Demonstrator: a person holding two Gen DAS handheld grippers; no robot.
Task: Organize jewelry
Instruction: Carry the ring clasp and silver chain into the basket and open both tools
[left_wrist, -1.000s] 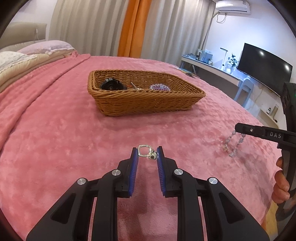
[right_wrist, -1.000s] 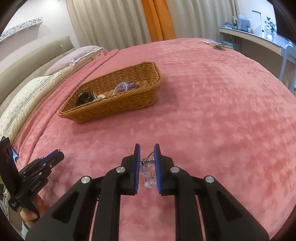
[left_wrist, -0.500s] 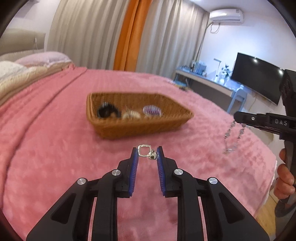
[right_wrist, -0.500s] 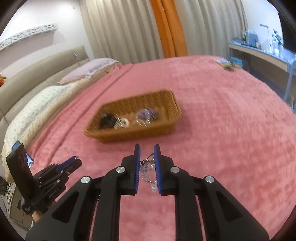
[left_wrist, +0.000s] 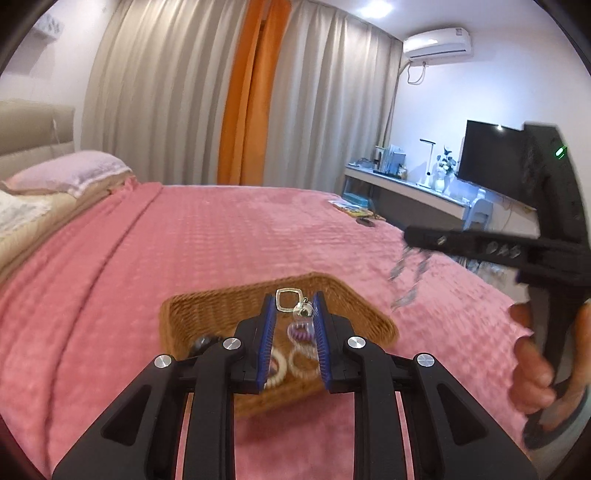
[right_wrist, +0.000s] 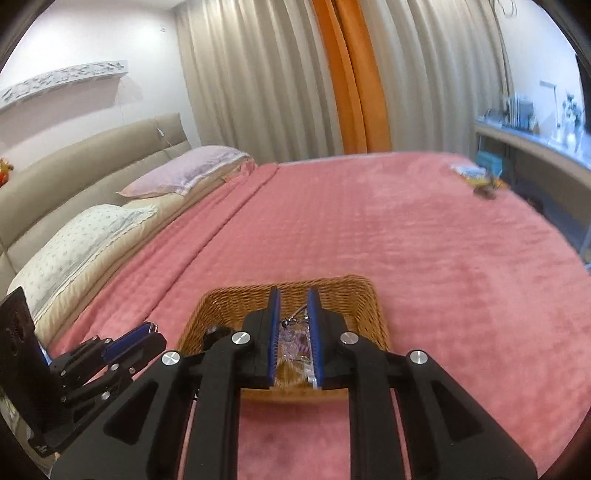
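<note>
While both tongs hang over the bed (left_wrist: 192, 236), each pinches a piece of jewelry. Left tongs (left_wrist: 294, 308) are nearly pressed together on a small charm (left_wrist: 303, 311) w/ a square silver ring (left_wrist: 287, 300) sticking up past the tips. Right tongs (right_wrist: 293, 310) are pinched on a clear bead chain (right_wrist: 295, 341); seen from the left cam it dangles below the right tongs (left_wrist: 408, 233), blurred, above the pink blanket to the right of the basket. A hand (left_wrist: 535, 373) grips that handle at the frame's right edge.

Wicker basket (left_wrist: 364, 312) sits on the blanket right under/ahead of both tips. Inside: a purple coil tie (left_wrist: 299, 330), cream rings (left_wrist: 301, 363), a dark item (left_wrist: 201, 343) at the left end, blurred. In the right cam the left tongs (right_wrist: 147, 328) show low left, just beside the basket (right_wrist: 376, 314).

Bkgd: pillows (right_wrist: 92, 236) at the headboard, desk (left_wrist: 417, 192) far right, a few small things (right_wrist: 480, 181) on the bed's far corner.
</note>
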